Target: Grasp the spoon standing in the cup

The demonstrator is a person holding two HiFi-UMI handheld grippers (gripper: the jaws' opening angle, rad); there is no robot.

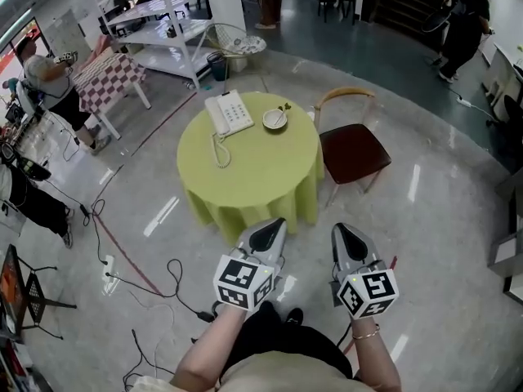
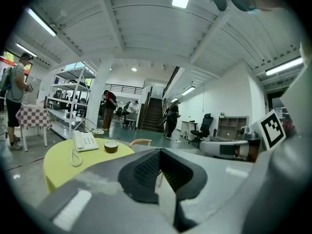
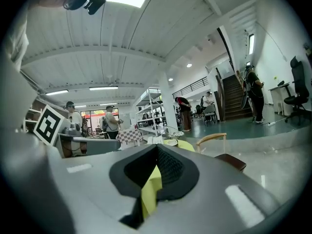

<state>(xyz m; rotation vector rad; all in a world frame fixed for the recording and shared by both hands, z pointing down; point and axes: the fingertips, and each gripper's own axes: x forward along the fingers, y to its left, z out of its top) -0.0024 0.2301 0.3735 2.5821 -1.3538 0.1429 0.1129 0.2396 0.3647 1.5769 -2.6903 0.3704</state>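
Observation:
A small white cup (image 1: 274, 119) with a spoon (image 1: 282, 113) leaning in it stands near the far edge of a round table with a yellow-green cloth (image 1: 245, 170). Both grippers hang close to my body, short of the table's near edge and well away from the cup. My left gripper (image 1: 270, 229) is shut with nothing in it. So is my right gripper (image 1: 347, 233). The left gripper view shows the cup (image 2: 111, 146) far off, beyond its closed jaws (image 2: 160, 162). From the right gripper (image 3: 155, 162), the cup (image 3: 170, 142) is small and distant.
A white telephone (image 1: 229, 111) with a coiled cord lies left of the cup. A wooden chair with a dark seat (image 1: 351, 147) stands at the table's right. Cables (image 1: 163, 276) trail over the floor to my left. People and shelving (image 1: 163, 23) are farther back.

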